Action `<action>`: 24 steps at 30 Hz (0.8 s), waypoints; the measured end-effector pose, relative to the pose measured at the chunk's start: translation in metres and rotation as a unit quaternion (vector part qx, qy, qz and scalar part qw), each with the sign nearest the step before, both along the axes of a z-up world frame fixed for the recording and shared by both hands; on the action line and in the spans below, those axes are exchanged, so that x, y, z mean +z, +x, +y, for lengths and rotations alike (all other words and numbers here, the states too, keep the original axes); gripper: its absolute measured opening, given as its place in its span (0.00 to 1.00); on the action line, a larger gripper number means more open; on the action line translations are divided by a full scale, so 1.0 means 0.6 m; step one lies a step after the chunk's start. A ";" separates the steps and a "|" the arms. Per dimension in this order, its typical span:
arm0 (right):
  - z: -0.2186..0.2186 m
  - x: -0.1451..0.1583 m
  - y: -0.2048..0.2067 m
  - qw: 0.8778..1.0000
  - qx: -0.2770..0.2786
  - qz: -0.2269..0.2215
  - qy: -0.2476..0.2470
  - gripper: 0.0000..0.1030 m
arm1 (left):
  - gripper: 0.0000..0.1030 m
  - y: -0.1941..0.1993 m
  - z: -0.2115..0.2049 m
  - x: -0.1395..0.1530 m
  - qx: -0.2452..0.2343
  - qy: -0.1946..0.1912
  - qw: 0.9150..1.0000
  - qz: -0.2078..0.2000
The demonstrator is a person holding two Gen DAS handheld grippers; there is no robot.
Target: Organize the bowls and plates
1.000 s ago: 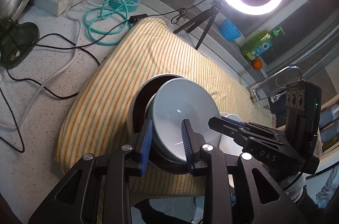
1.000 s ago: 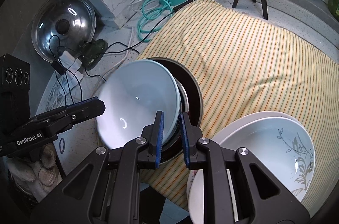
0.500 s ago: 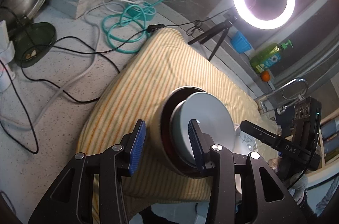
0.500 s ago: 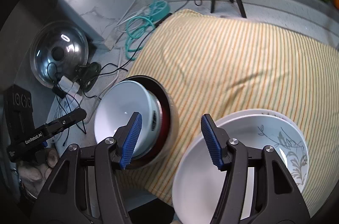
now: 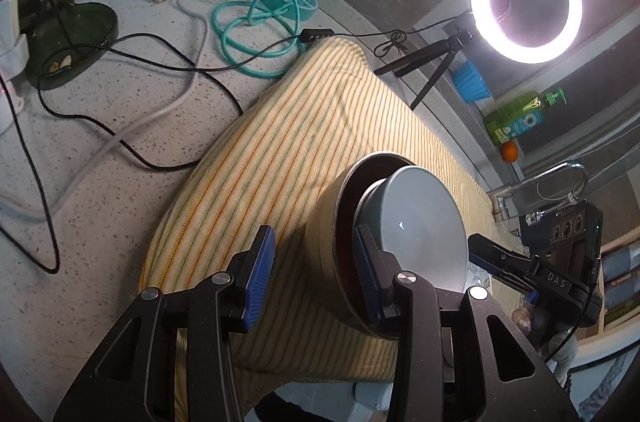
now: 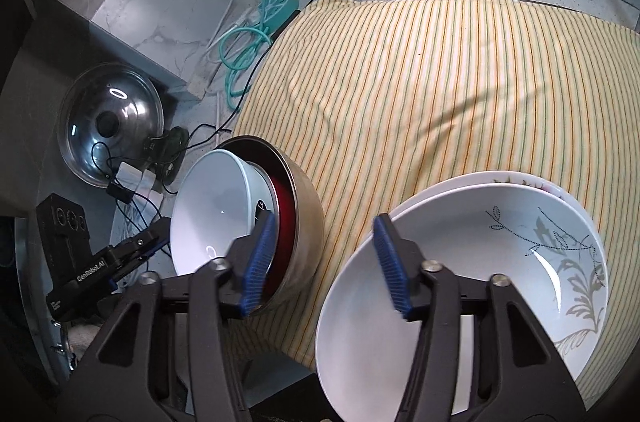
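Pale bowl [image 6: 208, 218] sits nested in the metal bowl [image 6: 306, 218] at the striped cloth's [image 6: 440, 94] lower-left edge. Both hand-held grippers, left [image 5: 310, 262] and right [image 6: 324, 262], let go, now closing empty; cloth's middle is open.

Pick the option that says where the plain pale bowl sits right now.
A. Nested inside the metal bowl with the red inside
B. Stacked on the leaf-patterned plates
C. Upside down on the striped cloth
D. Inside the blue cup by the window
A: in the right wrist view the pale bowl rests tilted inside the metal bowl with its red lining showing behind it, apart from the leaf-patterned plates on the striped cloth.
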State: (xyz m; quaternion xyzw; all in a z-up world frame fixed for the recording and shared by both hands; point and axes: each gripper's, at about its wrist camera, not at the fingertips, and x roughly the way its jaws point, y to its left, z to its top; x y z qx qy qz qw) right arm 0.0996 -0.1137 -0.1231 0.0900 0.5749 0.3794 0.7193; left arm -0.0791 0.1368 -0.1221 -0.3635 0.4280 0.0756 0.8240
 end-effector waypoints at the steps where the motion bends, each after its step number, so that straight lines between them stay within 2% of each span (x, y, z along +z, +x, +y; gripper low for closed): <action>1: 0.000 0.000 0.000 1.000 0.001 -0.002 -0.002 0.41 | 0.36 0.000 -0.001 0.000 -0.002 0.001 1.000 0.000; 3: 0.002 0.000 0.000 1.000 0.004 -0.005 -0.004 0.40 | 0.34 0.002 -0.003 -0.001 -0.004 0.002 1.000 0.000; 6: 0.008 -0.004 -0.001 1.000 0.014 -0.005 -0.009 0.31 | 0.29 0.004 -0.004 -0.004 -0.007 0.001 1.000 0.002; 16: 0.026 -0.007 -0.003 0.999 0.033 -0.008 -0.014 0.28 | 0.22 0.009 -0.004 -0.016 -0.006 -0.006 1.000 0.008; 19: 0.031 -0.011 -0.001 0.999 0.040 -0.004 -0.014 0.22 | 0.22 0.012 -0.003 -0.018 -0.007 -0.009 1.000 0.008; 24: 0.043 -0.015 -0.002 0.998 0.054 -0.001 -0.017 0.18 | 0.17 0.017 -0.005 -0.020 -0.012 -0.011 1.000 0.009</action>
